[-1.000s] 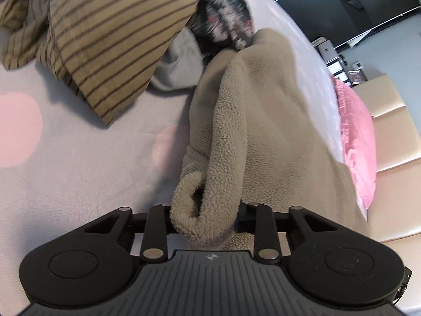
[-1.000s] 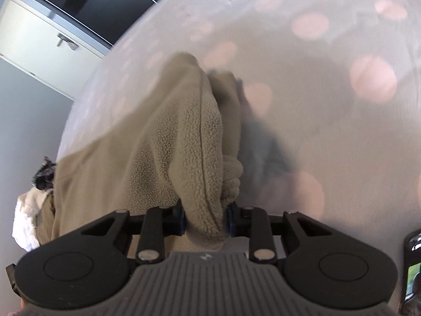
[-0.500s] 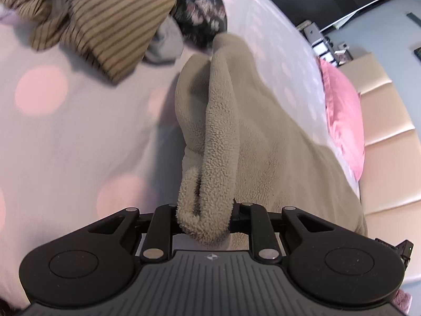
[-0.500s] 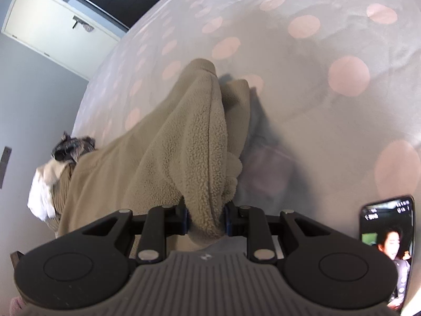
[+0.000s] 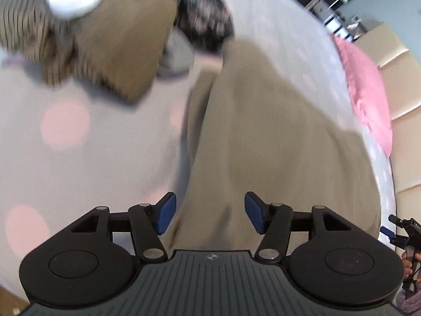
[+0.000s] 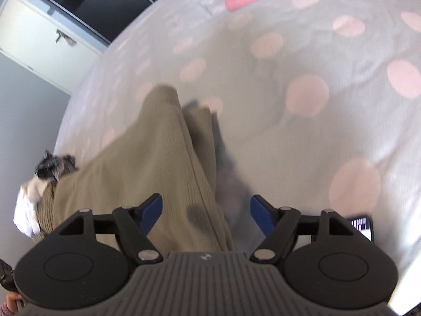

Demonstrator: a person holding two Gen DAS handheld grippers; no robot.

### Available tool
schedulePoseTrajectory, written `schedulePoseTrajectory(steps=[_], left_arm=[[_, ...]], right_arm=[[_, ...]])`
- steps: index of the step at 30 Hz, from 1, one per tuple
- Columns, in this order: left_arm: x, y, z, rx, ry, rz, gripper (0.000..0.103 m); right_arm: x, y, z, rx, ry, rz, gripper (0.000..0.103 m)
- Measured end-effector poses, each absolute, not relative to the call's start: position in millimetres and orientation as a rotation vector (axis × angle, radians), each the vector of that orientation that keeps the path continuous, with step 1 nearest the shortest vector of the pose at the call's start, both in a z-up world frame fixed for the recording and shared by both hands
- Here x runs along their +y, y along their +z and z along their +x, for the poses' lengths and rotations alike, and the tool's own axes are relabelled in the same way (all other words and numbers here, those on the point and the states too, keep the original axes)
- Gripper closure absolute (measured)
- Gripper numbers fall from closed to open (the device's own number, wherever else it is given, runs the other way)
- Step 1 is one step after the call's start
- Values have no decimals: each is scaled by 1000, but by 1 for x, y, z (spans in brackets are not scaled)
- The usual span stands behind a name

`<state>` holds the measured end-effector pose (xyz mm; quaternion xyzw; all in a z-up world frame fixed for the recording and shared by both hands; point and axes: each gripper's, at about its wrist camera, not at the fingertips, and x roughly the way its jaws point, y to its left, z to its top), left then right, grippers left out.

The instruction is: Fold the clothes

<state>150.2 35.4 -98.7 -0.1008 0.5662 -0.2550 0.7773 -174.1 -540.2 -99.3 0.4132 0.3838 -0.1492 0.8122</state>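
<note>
Polka-dot bedsheet [image 6: 302,137] below. Left gripper [image 5: 210,212], right gripper [image 6: 206,214]: both spread wide, clasping nothing. Beige fleece garment [image 5: 263,137] on the sheet beneath both. Beyond: striped clothing [image 5: 105,52], pink pillow [image 5: 368,97], phone [image 6: 364,226].

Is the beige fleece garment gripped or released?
Released: beige fleece garment lies on the bed, left gripper and right gripper both open, blue pads apart.
</note>
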Motion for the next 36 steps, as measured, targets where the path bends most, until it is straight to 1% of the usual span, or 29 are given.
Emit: schedulePoseTrajectory(steps=[2,3,5,9,12,16,17,19,22,24,26,29,35,36], left_arm=[[37,-93,161,1188,-568,-254,40],[36,-94,166,1187,-588,-268,39],[29,-105,177,1219,-645,-270,35],[18,-129,200,1274,-702,-261,35],[18,-143,211,1252,-711,-297,34],[12,-165,220,1327,-748,-333,34],[10,-169,220,1334,-755,-330,30],[10,-176,222,1340,-757,-339,27],[11,-188,227,1387,-755,-384,24],[13,-195,230,1415,-755,-421,24],[17,-203,231,1435,-758,-460,19],[19,-214,234,1440,-779,-506,14],[10,-218,242,1449,-799,-489,14],[8,-216,242,1446,-796,-475,14]], right_arm=[[-545,-100,-163,820,-302,887,25],[-546,-102,-155,826,-289,881,23],[-548,-105,-142,838,-264,869,22],[-551,-112,-121,852,-226,829,22],[-553,-122,-107,882,-189,820,22],[-553,-139,-94,940,-172,810,20],[-555,-144,-92,947,-167,819,19],[-557,-153,-89,962,-159,835,17],[-560,-171,-80,992,-141,875,13],[-563,-184,-77,995,-128,917,7],[-565,-192,-77,977,-106,964,4],[-567,-197,-77,969,-86,979,3],[-564,-200,-63,960,-44,984,5],[-563,-199,-60,960,-34,982,7]])
